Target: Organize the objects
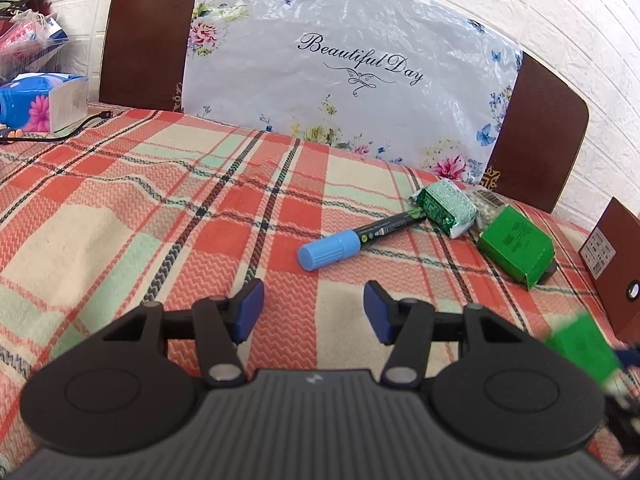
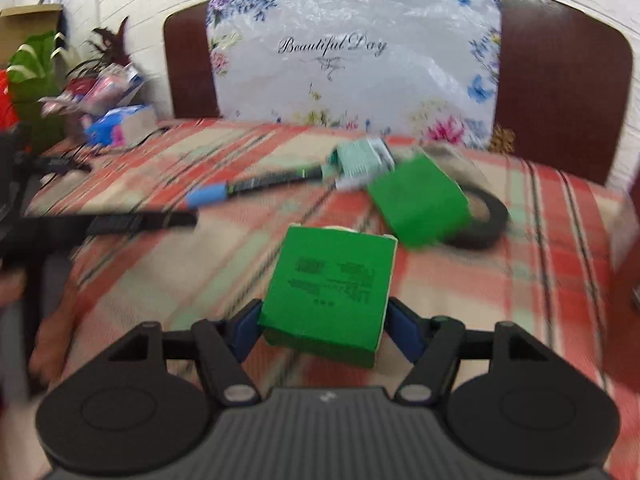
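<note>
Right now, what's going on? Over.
Left gripper open, empty. Right gripper shut on green box. Marker, second green box on table. Nothing blocking.

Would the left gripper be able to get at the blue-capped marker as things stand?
Probably yes: the left gripper is open and empty, and the marker lies ahead on bare cloth, with only its far end against the green packet.

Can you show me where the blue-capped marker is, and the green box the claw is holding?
Blue-capped marker (image 1: 329, 249), left wrist view, on its blue cap.
Green box (image 2: 332, 276), right wrist view, on its printed top face, between the right claw (image 2: 322, 327) fingers.
</note>
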Available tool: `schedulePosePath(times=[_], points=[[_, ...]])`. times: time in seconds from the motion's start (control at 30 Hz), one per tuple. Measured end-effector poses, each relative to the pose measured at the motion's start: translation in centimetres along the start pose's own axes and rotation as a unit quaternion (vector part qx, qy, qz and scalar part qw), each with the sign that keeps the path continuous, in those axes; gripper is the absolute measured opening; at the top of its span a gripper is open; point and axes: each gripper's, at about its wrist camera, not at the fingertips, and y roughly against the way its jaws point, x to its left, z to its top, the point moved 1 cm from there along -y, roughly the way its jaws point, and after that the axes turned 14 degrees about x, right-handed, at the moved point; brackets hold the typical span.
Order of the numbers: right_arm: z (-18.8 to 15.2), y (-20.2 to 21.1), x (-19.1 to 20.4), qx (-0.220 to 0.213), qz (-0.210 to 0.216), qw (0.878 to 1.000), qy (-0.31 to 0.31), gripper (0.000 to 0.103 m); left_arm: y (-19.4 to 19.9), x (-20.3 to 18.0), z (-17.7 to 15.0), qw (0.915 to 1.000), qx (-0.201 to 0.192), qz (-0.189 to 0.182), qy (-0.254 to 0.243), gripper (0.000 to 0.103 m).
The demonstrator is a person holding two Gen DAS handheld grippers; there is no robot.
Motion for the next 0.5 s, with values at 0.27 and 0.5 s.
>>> schedulePosePath(times=[0.27, 0.5], points=[[-6.9, 4.3, 0.0, -0.008, -0.012, 1.000, -0.004, 0.093, 3.4, -4.8, 0.0, 0.9892, 0.107, -0.099, 0.016, 0.057], [-5.2, 3.5, 0.0, -0.023, -0.018, 1.000, 0.012, 0.093, 1.8, -12.3, -1.5, 0.9546, 0.243, -0.172, -0.014, 0.057]])
